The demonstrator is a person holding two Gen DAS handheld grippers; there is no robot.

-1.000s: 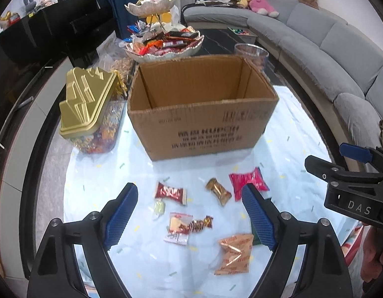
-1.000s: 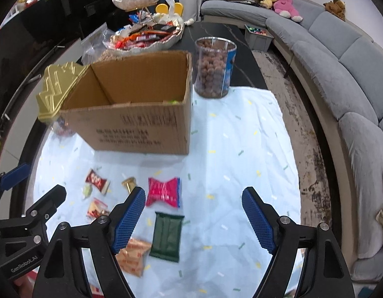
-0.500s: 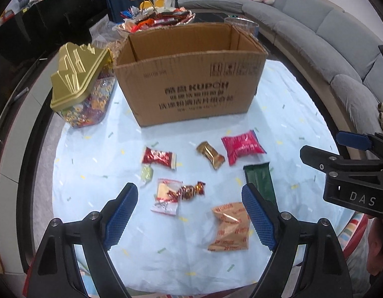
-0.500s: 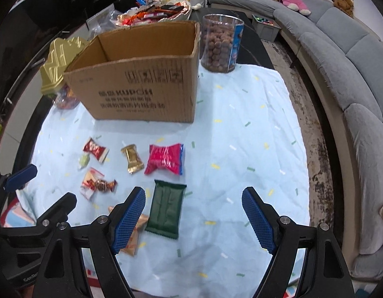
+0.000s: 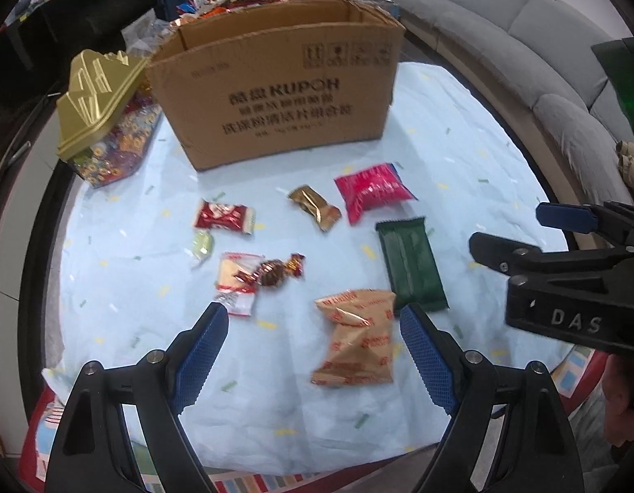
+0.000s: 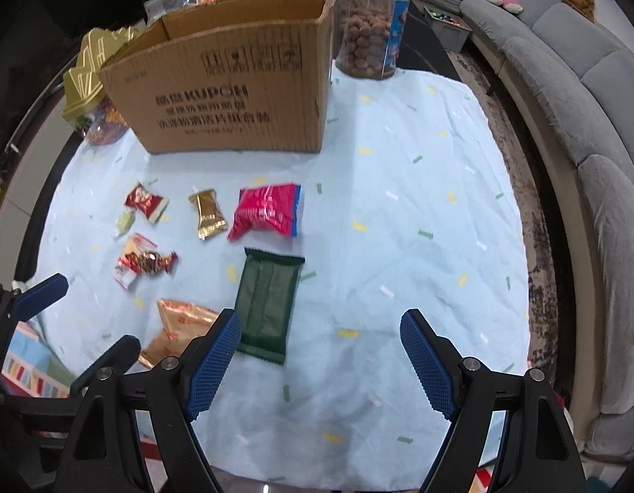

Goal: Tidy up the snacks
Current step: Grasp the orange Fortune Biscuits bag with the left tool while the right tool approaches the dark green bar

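Observation:
Several wrapped snacks lie on the light blue cloth before an open cardboard box (image 5: pixel 276 82) (image 6: pixel 235 94): a pink packet (image 5: pixel 370 191) (image 6: pixel 269 209), a dark green bar (image 5: pixel 411 265) (image 6: pixel 267 300), an orange-tan packet (image 5: pixel 356 337) (image 6: pixel 177 328), a gold candy (image 5: pixel 315 205) (image 6: pixel 208 213), a red-white candy (image 5: pixel 224 215) (image 6: pixel 146 201), a small green sweet (image 5: pixel 202 244) and a foil twist on a clear wrapper (image 5: pixel 255 277) (image 6: pixel 142 263). My left gripper (image 5: pixel 313 353) is open and empty above the orange-tan packet. My right gripper (image 6: pixel 321 361) is open and empty beside the green bar.
A gold-lidded candy jar (image 5: pixel 99 115) stands left of the box. A clear jar of brown balls (image 6: pixel 370 33) stands behind the box's right corner. Snack bowls (image 5: pixel 235 0) sit behind. A grey sofa (image 6: pixel 584 82) curves along the right. The right gripper shows in the left view (image 5: pixel 571 271).
Both grippers have pulled back toward the near table edge and lowered; the box now looks farther and more snacks are in view. Both stay open.

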